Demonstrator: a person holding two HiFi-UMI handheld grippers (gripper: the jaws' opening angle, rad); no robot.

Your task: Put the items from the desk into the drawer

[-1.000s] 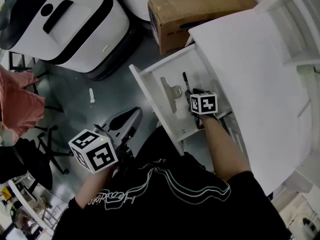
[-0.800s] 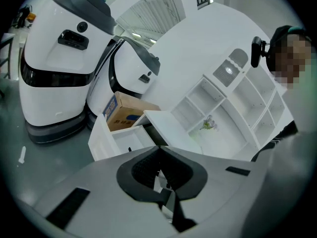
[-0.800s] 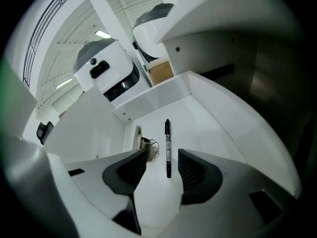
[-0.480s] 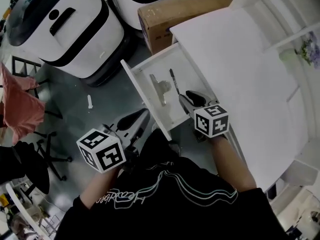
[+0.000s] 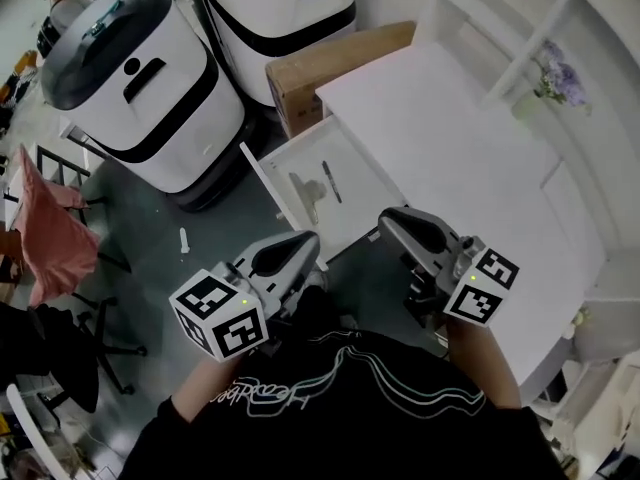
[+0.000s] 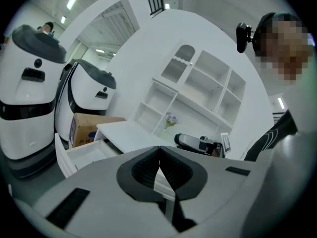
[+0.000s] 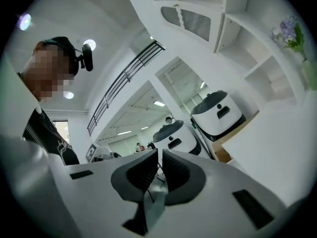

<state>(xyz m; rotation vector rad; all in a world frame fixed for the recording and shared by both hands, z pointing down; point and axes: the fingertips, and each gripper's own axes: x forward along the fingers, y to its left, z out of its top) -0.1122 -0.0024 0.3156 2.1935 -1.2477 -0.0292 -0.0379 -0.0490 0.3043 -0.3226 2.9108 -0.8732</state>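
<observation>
Head view: what is the biggest thing in it? asks the editor.

Photographer: The white desk [image 5: 450, 138]. No loose item shows on the part of its top that is in view. Its drawer [image 5: 355, 178] stands pulled out to the left, towards the cardboard box [image 5: 320, 63], and I take it to be left open so that things can be dropped in from above.

Editor: And the tools?

Photographer: The person holds both near the chest, above the drawer's near end, with neither one inside it. In the left gripper view the left gripper [image 6: 158, 152] has its pads meeting at the tips and nothing between them. In the right gripper view the right gripper [image 7: 159, 155] has just been closing. Its pads now sit all but together, and they too are empty.

Editor: Why hold both up and closed?

Photographer: My reading is that this is a pause between carries. With nothing in hand, holding them up keeps the way to the drawer clear.

Editor: So where are the task's things?

Photographer: Two of them lie on the drawer floor, side by side and apart. One is a metal clip [image 5: 305, 196] nearer the drawer's front panel, and the other is a slim pen [image 5: 331, 181] nearer the desk. Both lie lengthwise along the drawer, so it should slide shut without catching either.

Editor: How far along is the task?

Photographer: Near its end, I judge, unless something waits out of frame.
</observation>
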